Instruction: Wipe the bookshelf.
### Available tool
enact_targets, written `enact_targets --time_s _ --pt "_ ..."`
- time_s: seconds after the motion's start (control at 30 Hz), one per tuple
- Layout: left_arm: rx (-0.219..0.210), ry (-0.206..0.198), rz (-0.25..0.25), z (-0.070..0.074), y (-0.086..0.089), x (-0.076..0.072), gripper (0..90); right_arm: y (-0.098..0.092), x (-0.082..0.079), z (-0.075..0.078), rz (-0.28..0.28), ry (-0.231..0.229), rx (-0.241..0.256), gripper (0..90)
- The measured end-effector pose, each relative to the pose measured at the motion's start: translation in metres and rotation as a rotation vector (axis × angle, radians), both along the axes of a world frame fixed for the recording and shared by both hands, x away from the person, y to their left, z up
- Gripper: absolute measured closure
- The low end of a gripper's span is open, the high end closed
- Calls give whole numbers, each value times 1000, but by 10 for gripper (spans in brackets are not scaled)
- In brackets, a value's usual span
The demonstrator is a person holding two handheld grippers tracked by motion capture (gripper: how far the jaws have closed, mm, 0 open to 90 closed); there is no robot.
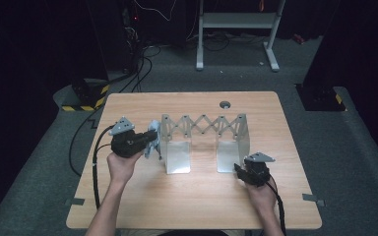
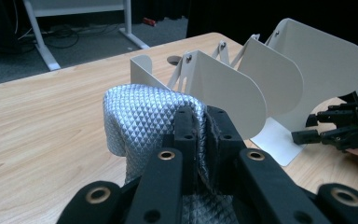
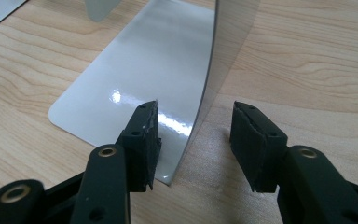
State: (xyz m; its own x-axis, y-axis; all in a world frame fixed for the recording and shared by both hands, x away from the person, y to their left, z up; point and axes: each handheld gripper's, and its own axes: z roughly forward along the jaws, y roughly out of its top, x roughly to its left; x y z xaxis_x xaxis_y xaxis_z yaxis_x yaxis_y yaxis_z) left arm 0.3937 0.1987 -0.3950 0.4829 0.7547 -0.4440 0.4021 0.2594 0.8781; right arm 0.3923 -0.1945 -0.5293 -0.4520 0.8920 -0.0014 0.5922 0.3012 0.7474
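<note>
A white metal expanding rack [image 1: 204, 132] with upright plates and a scissor link stands mid-table. My left gripper [image 1: 150, 141] is shut on a silver quilted pouch [image 1: 152, 135], held just left of the rack's left end plate [image 2: 214, 88]. In the left gripper view the pouch [image 2: 140, 116] is pinched between the black jaws, with my gripper [image 2: 204, 135] at its right edge. My right gripper [image 1: 239, 169] is open at the rack's right front corner. Its jaws straddle the upright right plate [image 3: 214, 84], my gripper [image 3: 193, 140] not clamping it; the plate's flat foot [image 3: 130, 79] lies on the wood.
The wooden table [image 1: 197, 206] has a round cable hole [image 1: 225, 104] at the back. A white desk frame [image 1: 236, 29] and cables [image 1: 138, 64] sit on the floor behind. Tape marks [image 1: 75, 201] lie at the table's front corners.
</note>
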Motion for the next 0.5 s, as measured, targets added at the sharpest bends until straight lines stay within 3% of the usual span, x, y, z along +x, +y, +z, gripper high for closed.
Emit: enact_targets --time_s 0.23,0.5 --pt "-23 23 8 -6 1 10 839 0 0 0 1 0 0 524" --pt "8 58 17 -20 0 20 841 0 0 0 1 0 0 523"
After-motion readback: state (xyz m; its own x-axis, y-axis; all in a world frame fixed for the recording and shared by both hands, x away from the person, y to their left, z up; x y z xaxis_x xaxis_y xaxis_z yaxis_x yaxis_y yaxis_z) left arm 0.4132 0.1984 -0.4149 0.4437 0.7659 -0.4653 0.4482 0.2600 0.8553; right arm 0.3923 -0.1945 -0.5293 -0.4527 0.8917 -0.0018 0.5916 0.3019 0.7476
